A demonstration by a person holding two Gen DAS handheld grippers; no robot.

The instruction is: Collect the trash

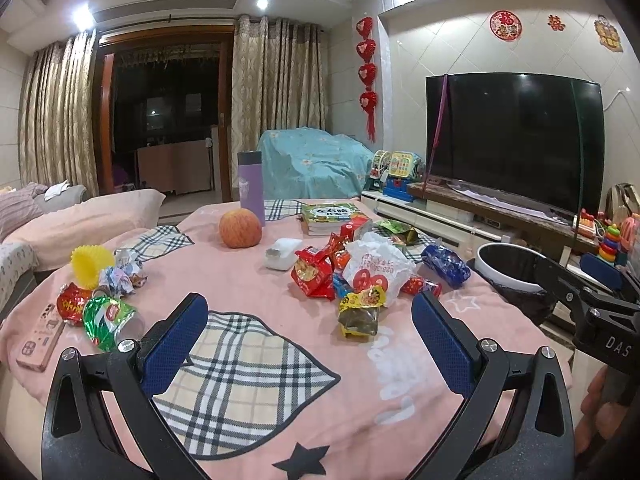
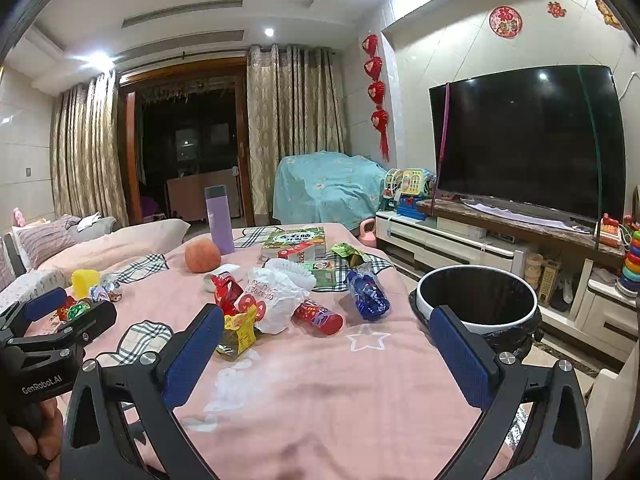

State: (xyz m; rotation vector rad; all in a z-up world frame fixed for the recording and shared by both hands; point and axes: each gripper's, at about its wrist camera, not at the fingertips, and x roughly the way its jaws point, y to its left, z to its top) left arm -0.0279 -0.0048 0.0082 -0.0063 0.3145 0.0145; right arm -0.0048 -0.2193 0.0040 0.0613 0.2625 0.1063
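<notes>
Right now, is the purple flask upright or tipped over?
Upright. The purple flask stands on its base on the pink cloth, cap on top, just behind the apple; the right wrist view agrees.

We see both wrist views low over the pink cloth (image 1: 248, 280), facing the curtains (image 2: 292, 128); wrapper pile (image 1: 360, 268) shared.

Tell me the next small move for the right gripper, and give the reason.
Probably ease the right gripper forward and left onto the yellow snack wrapper. Both grippers are open and empty, that wrapper lies nearest its fingers on the pink cloth, and the trash bin stands just to its right for the drop.
</notes>
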